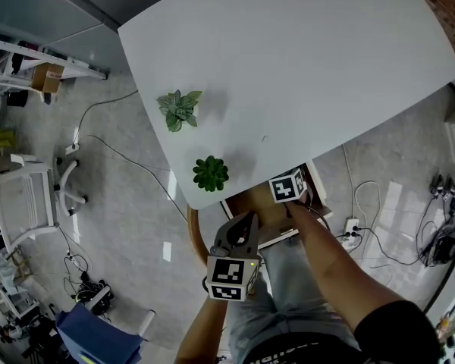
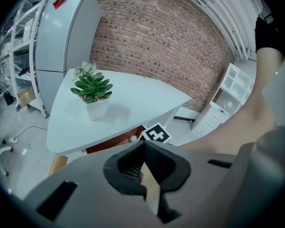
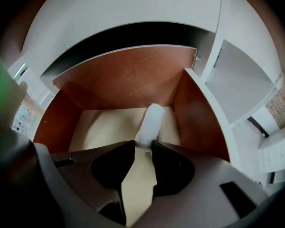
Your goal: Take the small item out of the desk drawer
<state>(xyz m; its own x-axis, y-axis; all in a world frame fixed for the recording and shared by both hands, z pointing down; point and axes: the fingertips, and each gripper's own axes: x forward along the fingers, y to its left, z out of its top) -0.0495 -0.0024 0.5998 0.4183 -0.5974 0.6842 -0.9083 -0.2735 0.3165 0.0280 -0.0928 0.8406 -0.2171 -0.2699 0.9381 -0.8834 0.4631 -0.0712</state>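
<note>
The desk drawer (image 1: 252, 201) stands pulled out under the near edge of the white table (image 1: 303, 67). Its brown walls (image 3: 128, 75) and pale floor fill the right gripper view. A small white cylinder (image 3: 151, 120) lies on that floor, pointing away, and my right gripper (image 3: 143, 144) is shut on its near end. From the head view only that gripper's marker cube (image 1: 288, 186) shows at the drawer. My left gripper (image 1: 246, 224) hangs shut and empty over the person's lap, its tips (image 2: 144, 144) meeting, aimed at the table's underside.
Two small potted plants (image 1: 178, 108) (image 1: 210, 173) stand near the table's left corner. A white chair (image 1: 23, 199) and cables lie on the floor at left. A power strip (image 1: 351, 230) sits right of the drawer. A brick wall (image 2: 156, 37) and fridge (image 2: 61, 42) stand behind.
</note>
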